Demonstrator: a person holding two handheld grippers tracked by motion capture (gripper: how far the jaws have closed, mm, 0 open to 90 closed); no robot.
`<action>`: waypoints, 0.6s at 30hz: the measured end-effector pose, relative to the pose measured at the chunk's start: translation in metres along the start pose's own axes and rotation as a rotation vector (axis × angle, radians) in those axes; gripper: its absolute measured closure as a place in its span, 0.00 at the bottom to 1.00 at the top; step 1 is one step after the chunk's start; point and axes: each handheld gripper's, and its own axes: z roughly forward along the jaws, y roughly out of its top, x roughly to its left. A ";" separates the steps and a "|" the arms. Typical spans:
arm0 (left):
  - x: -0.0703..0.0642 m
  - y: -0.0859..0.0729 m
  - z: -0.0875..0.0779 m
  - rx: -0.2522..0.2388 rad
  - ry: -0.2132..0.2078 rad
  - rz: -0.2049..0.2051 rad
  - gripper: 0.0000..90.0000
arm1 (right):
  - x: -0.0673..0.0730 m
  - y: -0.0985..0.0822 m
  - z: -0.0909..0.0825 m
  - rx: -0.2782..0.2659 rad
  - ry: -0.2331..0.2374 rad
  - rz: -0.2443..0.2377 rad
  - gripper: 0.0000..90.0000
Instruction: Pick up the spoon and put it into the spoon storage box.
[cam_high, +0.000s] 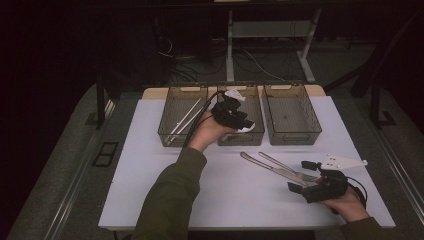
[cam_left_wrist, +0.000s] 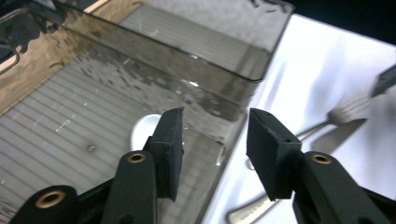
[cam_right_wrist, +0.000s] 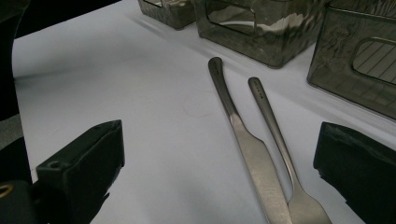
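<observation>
My right gripper (cam_right_wrist: 219, 177), jaws spread, faces knife (cam_right_wrist: 247, 154) and fork (cam_right_wrist: 280, 140) lengthwise; left gripper (cam_left_wrist: 215, 140) apparently empty, half-spread.

Dim room, lit tabletop (bg black, grainy).

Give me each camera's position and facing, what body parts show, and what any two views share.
High view: above the person's side, facing forward and down on the white table; both forearms, left gripper, right gripper.
Left gripper view: along its open black jaws, into the middle smoky plastic bin.
Right gripper view: along its open jaws, low over the table.
Shared: steel table knife and steel fork appear in all three.
</observation>
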 end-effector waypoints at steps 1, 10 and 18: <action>-0.002 -0.002 -0.002 -0.016 -0.011 -0.008 0.58 | 0.000 0.000 0.000 -0.001 0.000 0.000 0.02; -0.019 -0.017 -0.021 -0.038 -0.031 0.014 0.47 | 0.000 0.000 0.001 0.001 -0.004 0.000 0.02; -0.030 -0.036 -0.040 -0.070 -0.035 0.028 0.43 | -0.001 -0.001 0.000 0.001 -0.006 0.002 0.02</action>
